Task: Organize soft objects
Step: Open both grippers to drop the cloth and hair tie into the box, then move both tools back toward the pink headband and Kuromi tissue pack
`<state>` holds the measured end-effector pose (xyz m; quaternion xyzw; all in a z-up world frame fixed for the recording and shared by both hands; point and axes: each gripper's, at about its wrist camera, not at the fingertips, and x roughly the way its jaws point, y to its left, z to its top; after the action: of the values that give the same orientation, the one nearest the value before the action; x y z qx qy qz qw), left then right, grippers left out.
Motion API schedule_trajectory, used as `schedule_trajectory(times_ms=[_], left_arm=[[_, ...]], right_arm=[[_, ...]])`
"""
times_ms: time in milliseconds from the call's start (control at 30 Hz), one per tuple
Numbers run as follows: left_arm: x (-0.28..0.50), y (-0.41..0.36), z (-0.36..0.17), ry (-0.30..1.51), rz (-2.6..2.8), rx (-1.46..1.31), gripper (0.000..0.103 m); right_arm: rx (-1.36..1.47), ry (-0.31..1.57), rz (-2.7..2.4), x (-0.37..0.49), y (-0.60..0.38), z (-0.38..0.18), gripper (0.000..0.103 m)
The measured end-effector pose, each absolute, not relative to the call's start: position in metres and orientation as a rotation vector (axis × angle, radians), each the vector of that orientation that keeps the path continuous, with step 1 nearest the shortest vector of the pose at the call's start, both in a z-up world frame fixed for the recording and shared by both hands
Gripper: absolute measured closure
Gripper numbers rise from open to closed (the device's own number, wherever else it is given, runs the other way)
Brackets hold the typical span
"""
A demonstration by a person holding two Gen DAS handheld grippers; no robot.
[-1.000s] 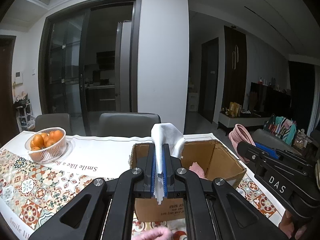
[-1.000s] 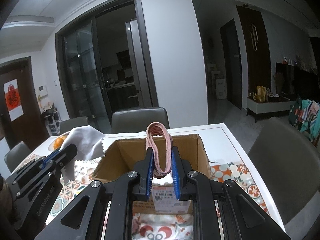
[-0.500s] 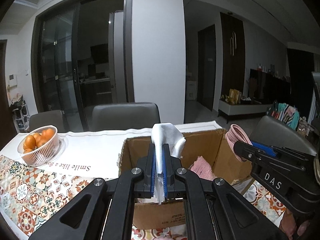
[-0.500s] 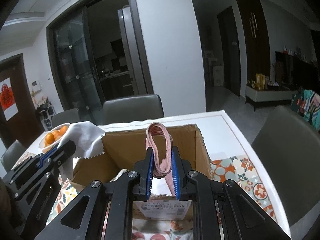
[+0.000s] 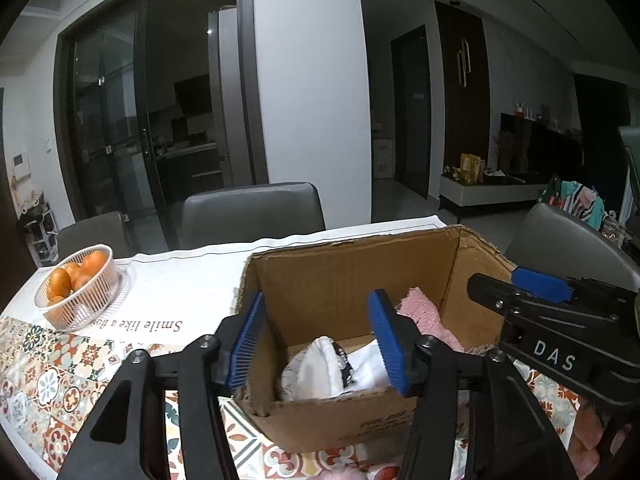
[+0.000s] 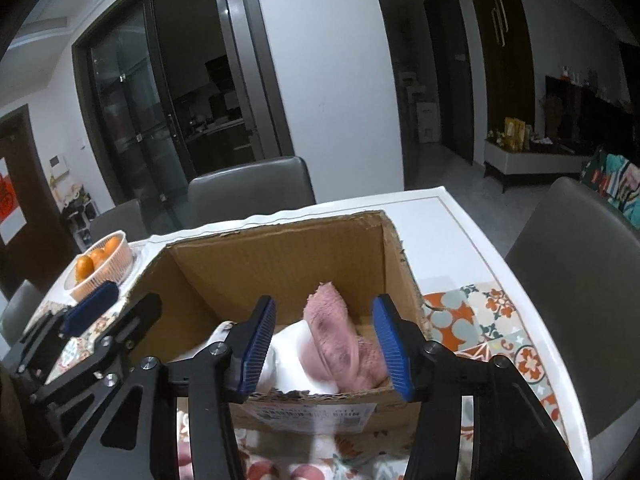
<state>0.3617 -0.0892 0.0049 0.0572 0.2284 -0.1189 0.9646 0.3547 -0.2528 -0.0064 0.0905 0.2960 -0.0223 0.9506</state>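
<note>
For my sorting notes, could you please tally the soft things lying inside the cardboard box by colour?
Pink: 1, the fluffy pink towel.
White: 2, a plain white cloth and a white cloth with dark markings.
Total: 3 that can be made out in the box; anything underneath is hidden.

I see brown cardboard box (image 5: 348,276), pink fuzzy cloth (image 6: 340,340) and white cloth (image 5: 320,372) with black markings inside. My grippers black, pads (image 5: 246,344) blue. Tablecloth (image 5: 48,380) white toward table's far edge with black lettering, tile pattern in orange, teal, cream along near edge. White lattice basket (image 5: 86,300), orange fruit (image 5: 60,282), far left corner. Chairs (image 5: 252,212) grey.
</note>
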Motion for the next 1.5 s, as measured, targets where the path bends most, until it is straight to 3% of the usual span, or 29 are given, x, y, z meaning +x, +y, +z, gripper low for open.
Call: schedule_trajectory(times_ms=[700, 1267, 1500], left_arm=[[0.292, -0.042, 0.035, 0.377, -0.233, 0.111, 0.039], [0.248, -0.01, 0.027, 0.382, -0.216, 0.105, 0.037], [0.246, -0.007, 0.015, 0.414, -0.234, 0.113, 0.037]], right_arm=[[0.145, 0.515, -0.053, 0.288, -0.219, 0.027, 0.025], [0.119, 0.538, -0.035, 0.246, -0.193, 0.025, 0.014], [0.136, 0.617, -0.011, 0.24, -0.186, 0.007, 0.013]])
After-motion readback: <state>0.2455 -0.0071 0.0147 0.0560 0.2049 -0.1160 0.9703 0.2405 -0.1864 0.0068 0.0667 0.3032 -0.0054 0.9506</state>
